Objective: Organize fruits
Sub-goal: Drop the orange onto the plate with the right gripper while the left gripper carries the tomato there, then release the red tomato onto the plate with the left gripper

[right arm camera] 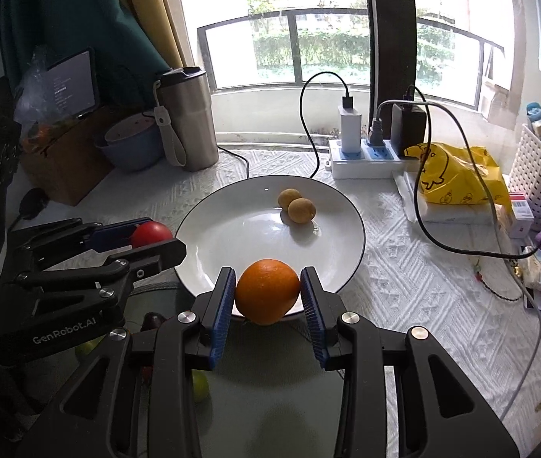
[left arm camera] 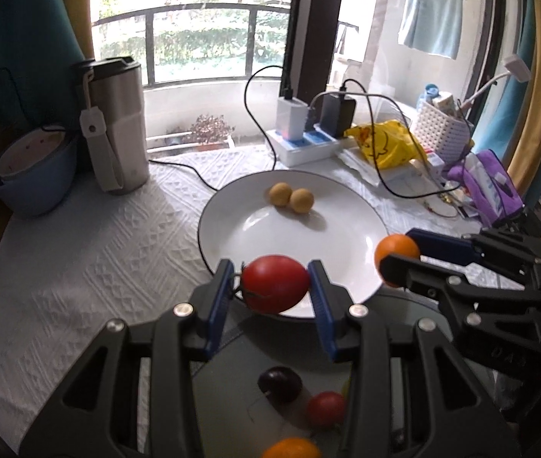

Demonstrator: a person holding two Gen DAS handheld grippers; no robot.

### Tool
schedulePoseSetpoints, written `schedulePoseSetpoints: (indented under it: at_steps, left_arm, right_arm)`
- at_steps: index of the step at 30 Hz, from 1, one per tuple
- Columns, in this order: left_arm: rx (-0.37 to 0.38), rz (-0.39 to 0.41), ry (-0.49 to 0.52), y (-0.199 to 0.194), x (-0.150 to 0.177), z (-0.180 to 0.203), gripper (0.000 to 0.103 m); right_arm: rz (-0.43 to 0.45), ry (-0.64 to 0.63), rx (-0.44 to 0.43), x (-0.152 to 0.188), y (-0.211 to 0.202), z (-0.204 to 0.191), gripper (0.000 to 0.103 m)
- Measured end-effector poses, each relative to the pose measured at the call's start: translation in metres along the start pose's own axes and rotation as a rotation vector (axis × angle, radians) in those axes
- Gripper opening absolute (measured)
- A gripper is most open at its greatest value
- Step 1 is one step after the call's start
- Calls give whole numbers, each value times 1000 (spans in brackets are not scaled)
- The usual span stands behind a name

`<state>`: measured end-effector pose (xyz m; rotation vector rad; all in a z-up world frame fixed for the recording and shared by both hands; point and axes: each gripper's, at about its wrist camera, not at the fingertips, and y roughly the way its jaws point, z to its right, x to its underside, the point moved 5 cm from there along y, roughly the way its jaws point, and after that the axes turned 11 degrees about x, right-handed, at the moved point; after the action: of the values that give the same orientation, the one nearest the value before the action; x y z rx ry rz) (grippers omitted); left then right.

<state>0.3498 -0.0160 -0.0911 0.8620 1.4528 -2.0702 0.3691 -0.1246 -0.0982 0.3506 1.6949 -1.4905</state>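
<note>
White textured surface under everything. White plate at centre, straight ahead of both claws. Steel tumbler and blue bowl back left, power strip with chargers behind plate, yellow bag and white basket to the right.

Left claw clenched on red tomato, held at plate's near rim, partly over it. Tomato's long axis roughly sideways, across the pads. Right claw clenched on orange, also at near rim, toward the plate's right side as seen from left wrist view. Two small tan round fruits touching each other on far half of plate.

Key relation: open plate centre lies directly forward of both claws, between held fruit and tan pair; both about equally near, so likely a short forward move then release for each. Risk: round fruit rolling into the tan pair.

Below the claws, loose fruit on a dark tray-like thing: dark plum-like fruit, small red fruit, another orange, green fruit.

Readable text: "GenRobot.AI" on left claw body in right wrist view. Screen text back left too small to read.
</note>
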Motion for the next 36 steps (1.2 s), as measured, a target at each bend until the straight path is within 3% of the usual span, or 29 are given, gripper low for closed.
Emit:
schedulePoseSetpoints:
  at_steps: [18,36]
  left_arm:
    - [-12,-51,-59,26,-2,-17,42]
    - [-10,14,-75,-9,-4,-7,45]
  right_arm:
    - [-44,12,-5,1,30,4,38]
    - [6,5,29,0,-9,-3,38]
